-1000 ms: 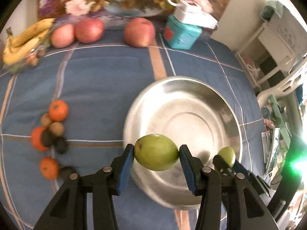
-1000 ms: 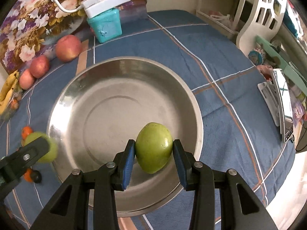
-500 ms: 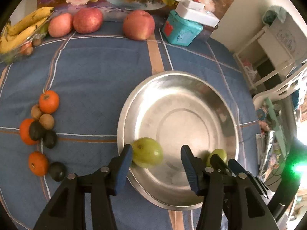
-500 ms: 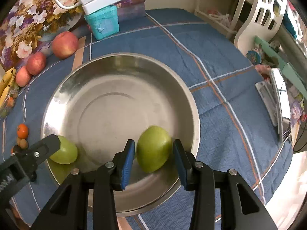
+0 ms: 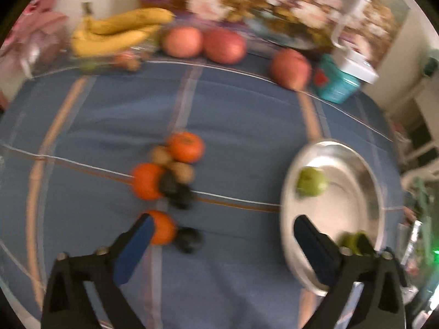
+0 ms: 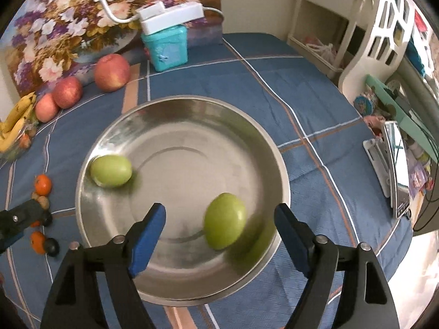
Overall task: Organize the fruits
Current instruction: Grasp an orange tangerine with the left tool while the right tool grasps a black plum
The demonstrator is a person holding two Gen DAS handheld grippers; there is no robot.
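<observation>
Spreading wider, the right gripper (image 6: 219, 227) hangs over the round steel bowl (image 6: 277, 164) mid-frame, one green oval fruit (image 6: 225, 220) lying loose between its jaws, another green fruit (image 6: 111, 170) at the bowl's left. The left gripper (image 5: 222, 242), also opening and empty, hangs above blue checked cloth (image 5: 236, 115), lower centre.

right gripper (image 6: 219, 235): fingers opening, nothing pressed between them | steel bowl (image 6: 277, 159): on the blue checked bench (image 6: 274, 82) | green fruit (image 6: 224, 221): in the bowl between the fingers, touching neither | second green fruit (image 6: 111, 170): at the bowl's left wall, slightly blurred | three red apples (image 6: 112, 72): far left, beside bananas (image 6: 13, 122) | left gripper (image 6: 19, 219): tip at the left edge, opening too hidden to judge
</observation>
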